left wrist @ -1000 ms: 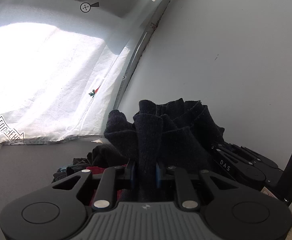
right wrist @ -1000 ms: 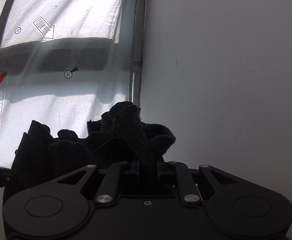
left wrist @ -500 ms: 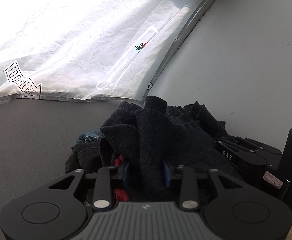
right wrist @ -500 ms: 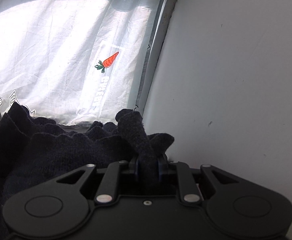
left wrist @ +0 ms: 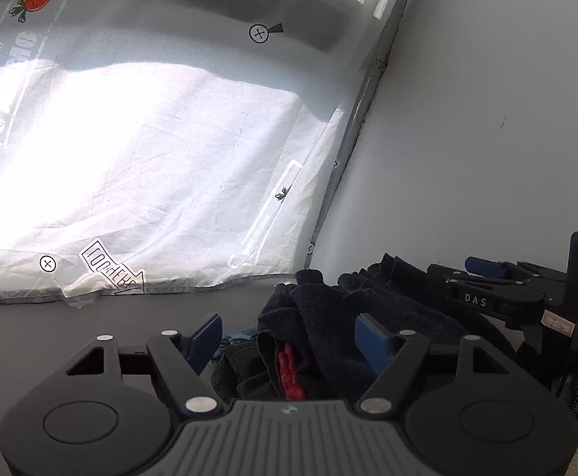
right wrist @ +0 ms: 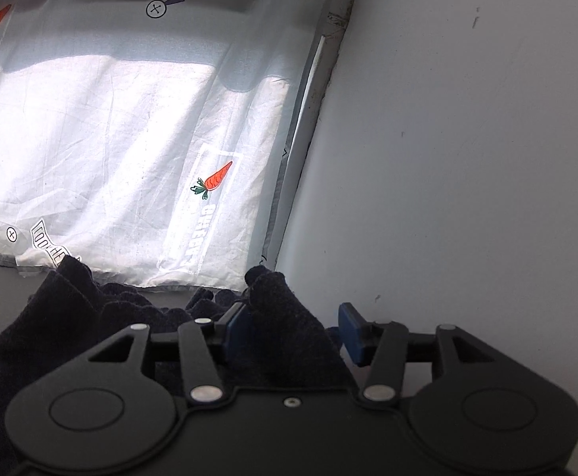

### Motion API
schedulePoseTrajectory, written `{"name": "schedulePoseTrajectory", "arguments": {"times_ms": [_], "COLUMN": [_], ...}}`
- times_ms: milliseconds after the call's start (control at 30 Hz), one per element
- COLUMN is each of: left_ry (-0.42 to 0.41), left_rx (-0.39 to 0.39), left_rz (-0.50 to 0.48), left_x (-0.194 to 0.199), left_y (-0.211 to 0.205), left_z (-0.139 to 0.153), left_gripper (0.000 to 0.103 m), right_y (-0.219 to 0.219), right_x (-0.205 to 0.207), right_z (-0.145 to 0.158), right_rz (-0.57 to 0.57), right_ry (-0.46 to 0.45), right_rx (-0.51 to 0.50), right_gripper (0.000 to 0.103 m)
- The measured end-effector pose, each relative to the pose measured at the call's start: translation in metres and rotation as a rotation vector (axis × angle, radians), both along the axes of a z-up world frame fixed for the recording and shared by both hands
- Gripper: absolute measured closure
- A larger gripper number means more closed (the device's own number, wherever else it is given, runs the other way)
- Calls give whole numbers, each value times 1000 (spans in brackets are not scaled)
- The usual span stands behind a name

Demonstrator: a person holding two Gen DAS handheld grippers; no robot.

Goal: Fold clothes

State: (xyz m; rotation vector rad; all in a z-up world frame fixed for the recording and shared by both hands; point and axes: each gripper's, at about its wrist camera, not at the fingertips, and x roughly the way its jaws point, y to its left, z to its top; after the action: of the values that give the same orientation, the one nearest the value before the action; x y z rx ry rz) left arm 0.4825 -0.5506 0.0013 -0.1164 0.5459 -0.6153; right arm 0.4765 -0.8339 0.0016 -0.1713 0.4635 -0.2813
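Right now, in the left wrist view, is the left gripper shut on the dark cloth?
No, the left gripper is open, its blue pads spread wide with the dark cloth lying loose between them.

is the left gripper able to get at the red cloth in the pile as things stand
Probably yes. The left gripper has its jaws open right over the pile, and a strip of the red cloth shows between them. The black garment folds around it, though, so the jaws may catch that too.

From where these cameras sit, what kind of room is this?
Probably a room at home, at a sunlit window: a thin white curtain printed with carrots hangs beside a plain grey wall, and a dark knitted garment lies heaped with other clothes on a grey surface.
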Motion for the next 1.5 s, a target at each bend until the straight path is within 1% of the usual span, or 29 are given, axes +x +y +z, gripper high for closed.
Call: {"name": "schedulePoseTrajectory", "arguments": {"times_ms": [33,67,100,133,167,200,267,300,333,433,533,600,667,733,800,867,933,967,1033,1100,1200,1333,1433,1500], "left_ry": [-37,-74,-107,-137,-171,-199,-226,-238,-249,-285,-291,-293,-284,-279,-291,-299,-296,-283,-256,-231,-207,-169,-131,-132], "left_rx": [0,-1,-1,2,7,13,19,22,27,54,99,92,72,66,100,133,156,154,151,152,162,145,124,134], "left_rz": [19,38,57,82,115,146,196,223,249,325,429,472,506,535,565,565,552,545,530,520,514,514,507,497], "left_x": [-14,-28,-41,-54,-70,-86,-111,-127,-141,-181,-215,-234,-253,-270,-286,-301,-315,-321,-333,-347,-368,-392,-410,-421], "left_y": [11,23,33,43,54,64,80,90,100,124,146,162,183,203,225,252,280,295,325,355,398,443,475,490], "left_z": [9,19,27,32,39,44,50,53,55,56,55,57,59,62,66,70,73,74,76,77,76,75,75,74], "left_gripper": [16,10,4,1,0,0,0,0,0,0,0,0,0,0,0,0,0,0,0,0,0,0,0,0], "right_y": [6,13,20,29,37,46,63,71,81,111,145,168,194,222,256,292,326,342,376,406,452,515,547,566], "right_x": [-7,-13,-20,-33,-43,-53,-78,-88,-98,-125,-156,-178,-200,-215,-230,-247,-263,-272,-288,-301,-327,-365,-388,-403], "right_z": [10,18,25,34,40,45,53,55,56,53,50,49,50,50,52,55,57,58,60,61,63,62,62,61], "right_rz": [6,13,18,25,33,29,18,23,34,74,114,149,192,224,240,248,258,263,269,274,303,319,315,309], "right_ry": [-23,-44,-61,-79,-98,-113,-138,-146,-154,-170,-208,-233,-231,-224,-218,-211,-221,-227,-215,-180,-146,-112,-73,-49], "right_rx": [6,4,4,9,18,28,46,52,60,74,92,121,177,202,196,174,186,193,240,297,330,295,324,331], "right_gripper": [37,31,28,21,16,15,10,8,4,1,1,1,1,1,1,1,0,0,0,0,1,1,1,1]}}
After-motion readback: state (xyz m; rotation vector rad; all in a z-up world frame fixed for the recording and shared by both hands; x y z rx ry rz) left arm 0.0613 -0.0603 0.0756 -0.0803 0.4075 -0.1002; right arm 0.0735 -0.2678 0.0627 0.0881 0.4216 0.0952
